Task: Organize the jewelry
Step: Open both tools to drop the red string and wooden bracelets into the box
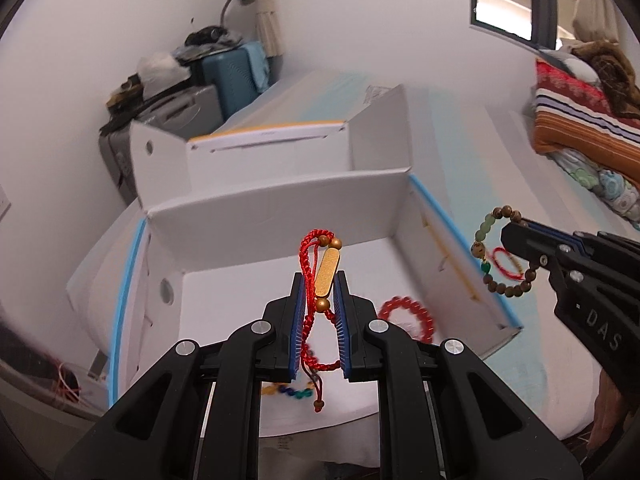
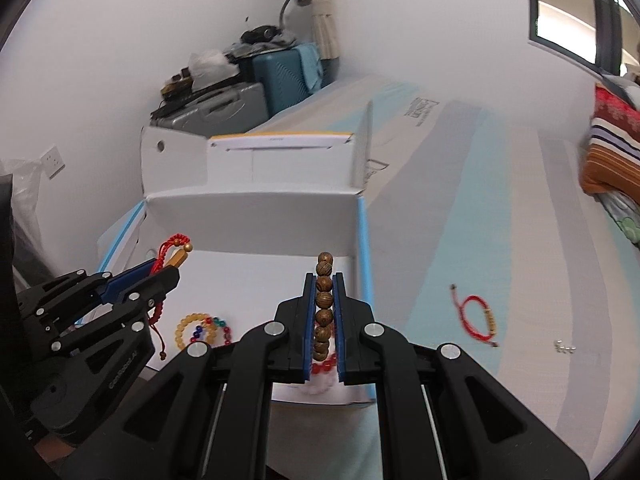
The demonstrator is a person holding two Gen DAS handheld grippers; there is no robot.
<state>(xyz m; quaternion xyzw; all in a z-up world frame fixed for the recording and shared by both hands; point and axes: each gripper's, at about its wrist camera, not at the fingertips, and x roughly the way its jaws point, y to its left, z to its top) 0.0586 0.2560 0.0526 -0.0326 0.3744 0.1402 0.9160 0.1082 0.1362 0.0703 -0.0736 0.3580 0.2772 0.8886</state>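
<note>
My left gripper (image 1: pixel 320 280) is shut on a red cord bracelet with a gold bar (image 1: pixel 328 272), which hangs over the open white box (image 1: pixel 280 216). From the right wrist view, that gripper (image 2: pixel 170 270) and bracelet (image 2: pixel 176 244) sit over the box's left side. My right gripper (image 2: pixel 324 280) is shut on a wooden bead bracelet (image 2: pixel 324 300) above the box's right edge (image 2: pixel 362 240). In the left wrist view, this gripper (image 1: pixel 506 232) dangles the wooden and green beads (image 1: pixel 510 291). Inside the box lie a red bead bracelet (image 1: pixel 408 316), a yellow one (image 2: pixel 188 332) and a multicoloured one (image 2: pixel 216 328).
Another red cord bracelet (image 2: pixel 476 316) and small silver pieces (image 2: pixel 564 348) lie on the striped bed sheet right of the box. The box lid (image 2: pixel 280 160) stands open behind. Suitcases (image 2: pixel 280 76) are stacked by the wall. Folded blankets (image 1: pixel 580 120) sit at the far right.
</note>
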